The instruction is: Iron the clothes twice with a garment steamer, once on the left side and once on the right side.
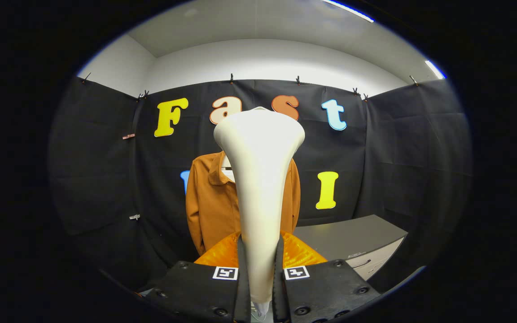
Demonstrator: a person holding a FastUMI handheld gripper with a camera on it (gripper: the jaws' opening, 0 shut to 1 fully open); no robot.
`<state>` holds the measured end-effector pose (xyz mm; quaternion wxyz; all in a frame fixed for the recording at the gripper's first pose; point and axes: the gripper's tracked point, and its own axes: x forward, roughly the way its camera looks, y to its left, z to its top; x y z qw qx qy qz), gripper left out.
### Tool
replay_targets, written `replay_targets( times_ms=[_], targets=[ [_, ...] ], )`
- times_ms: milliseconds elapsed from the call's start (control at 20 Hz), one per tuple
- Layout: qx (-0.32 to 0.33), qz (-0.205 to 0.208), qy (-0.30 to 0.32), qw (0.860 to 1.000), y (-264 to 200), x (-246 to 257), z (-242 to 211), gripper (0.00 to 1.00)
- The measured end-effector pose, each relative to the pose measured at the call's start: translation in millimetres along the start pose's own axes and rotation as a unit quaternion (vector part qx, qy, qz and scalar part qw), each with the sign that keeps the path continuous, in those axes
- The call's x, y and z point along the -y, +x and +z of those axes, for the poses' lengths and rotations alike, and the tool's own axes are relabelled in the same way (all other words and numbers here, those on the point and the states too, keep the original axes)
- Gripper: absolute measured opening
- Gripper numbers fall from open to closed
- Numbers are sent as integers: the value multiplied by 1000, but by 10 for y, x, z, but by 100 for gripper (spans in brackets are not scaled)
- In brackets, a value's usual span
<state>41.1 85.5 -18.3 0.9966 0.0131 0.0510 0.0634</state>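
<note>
The hand-held gripper [260, 269] points level toward the back of the booth, with its two fingers closed on the narrow handle of the garment steamer [260, 179], one pressing each side. The steamer stands upright between them. Its body is smooth, glossy and cream-white; it rises from a slim stem at the fingers and flares out into a broad, rounded head with a slightly peaked top edge. Light falls softly along its left flank, and the right side is in faint shadow.

The fingers [240, 264] appear as flat vertical pads flanking the stem, backed by ribbed, translucent pieces. Below them sit two matte blocks with screw heads, each carrying a small square black-and-white marker [225, 272] near the stem.

Beyond the steamer, well apart from it, the clothes [209, 202] hang against the black cloth wall: a rust-brown jacket of a soft, felt-like weave, with a turned-down collar and long sleeves that drop straight. The steamer's body hides the middle of the jacket, so its left shoulder and sleeve show on one side and a strip of its right edge on the other.

To the right of the jacket stands a grey counter [352, 237] with a flat matte top and a drawer front with a handle.
</note>
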Motion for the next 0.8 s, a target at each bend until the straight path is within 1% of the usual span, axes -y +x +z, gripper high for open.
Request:
replay_targets(
  times_ms=[800],
  targets=[
    [-3, 5, 0, 1000, 34, -21, -31, 23]
  ],
)
